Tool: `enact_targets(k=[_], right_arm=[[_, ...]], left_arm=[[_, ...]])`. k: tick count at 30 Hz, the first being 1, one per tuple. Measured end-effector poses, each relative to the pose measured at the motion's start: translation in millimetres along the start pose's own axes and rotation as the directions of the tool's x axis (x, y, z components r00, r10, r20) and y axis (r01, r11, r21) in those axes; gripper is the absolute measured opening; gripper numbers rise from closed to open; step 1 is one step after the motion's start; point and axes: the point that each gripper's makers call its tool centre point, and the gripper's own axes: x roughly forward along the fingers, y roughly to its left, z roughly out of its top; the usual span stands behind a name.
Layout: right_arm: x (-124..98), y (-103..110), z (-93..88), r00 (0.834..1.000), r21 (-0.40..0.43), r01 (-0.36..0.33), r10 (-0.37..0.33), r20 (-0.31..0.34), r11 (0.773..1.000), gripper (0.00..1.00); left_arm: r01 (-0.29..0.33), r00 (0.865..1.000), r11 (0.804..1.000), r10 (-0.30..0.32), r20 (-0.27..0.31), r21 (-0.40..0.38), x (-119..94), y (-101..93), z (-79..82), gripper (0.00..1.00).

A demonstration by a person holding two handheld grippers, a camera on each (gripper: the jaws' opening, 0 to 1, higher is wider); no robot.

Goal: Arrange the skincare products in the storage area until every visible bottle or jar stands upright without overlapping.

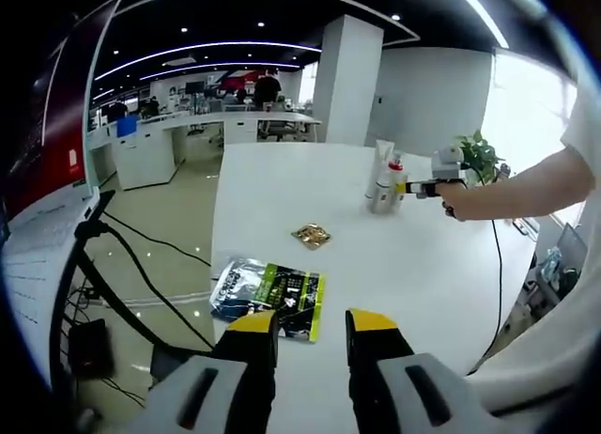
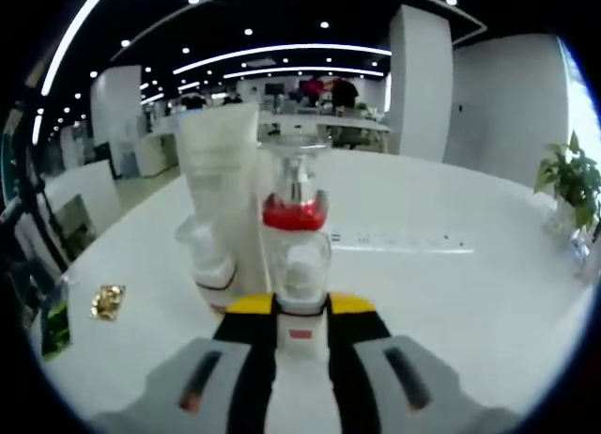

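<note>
Yellow-tipped jaws of the left gripper (image 1: 312, 329) are held spread and empty at six o'clock in the left gripper view, hovering over the white table (image 1: 413, 265). Just beyond them, at seven o'clock, a green-and-silver sachet (image 1: 270, 296) is laid flat; further up, near centre, a small gold packet (image 1: 311, 235) is seen. At two o'clock the skincare products (image 1: 385, 182) are grouped upright, reached by the right gripper (image 1: 421, 189).

From the right gripper view, a white tube (image 2: 223, 185) and a small jar (image 2: 208, 257) are stood at eleven o'clock, touching. A clear pump bottle (image 2: 297, 229) with a red collar is pinched at its base by the right gripper, seemingly to be set upright beside them without overlap.
</note>
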Motion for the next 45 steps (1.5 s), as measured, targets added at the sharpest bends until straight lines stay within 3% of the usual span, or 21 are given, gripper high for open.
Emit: enact_targets(k=[8,12,16,28,31,37,38,45], right_arm=[[0.7,9.4,-1.3,1.000,0.030,-0.010,0.010,-0.004,1.000,0.18],[3.3,12.5,-3.0,1.000,-0.005,-0.001,0.001,-0.018,1.000,0.19],[4.6,10.3,-17.1,0.997,0.004,0.013,-0.012,-0.074,1.000,0.23],[0.0,10.1,-28.6,0.995,0.030,0.010,-0.007,-0.096,1.000,0.24],[-6.6,11.5,-32.0,0.995,0.053,0.007,-0.002,-0.096,0.999,0.28],[-35.7,27.1,-47.2,0.991,0.113,-0.060,0.073,-0.110,0.992,0.35],[-42.4,33.8,-48.2,0.989,0.125,-0.097,0.109,-0.099,0.987,0.37],[-91.6,41.9,-63.6,0.974,0.142,-0.179,0.196,-0.114,0.974,0.49]], left_arm=[[0.002,1.000,1.000,-0.002,-0.002,0.000,0.9,-2.0,-0.9,0.29],[-0.003,1.000,1.000,0.003,0.002,-0.002,0.7,-0.4,-0.4,0.29],[-0.009,1.000,1.000,0.009,0.002,-0.004,-1.0,0.4,-1.0,0.29],[-0.002,1.000,1.000,0.002,-0.004,-0.002,-0.3,-1.4,-3.0,0.29],[0.006,1.000,1.000,-0.006,-0.001,-0.009,2.0,-3.5,-2.0,0.29],[0.044,0.999,0.999,-0.044,0.000,-0.032,17.6,-12.6,1.7,0.32],[0.054,0.999,0.998,-0.054,-0.002,-0.044,23.3,-14.5,3.0,0.33],[0.084,0.996,0.993,-0.087,-0.027,-0.084,57.1,-19.2,9.2,0.40]])
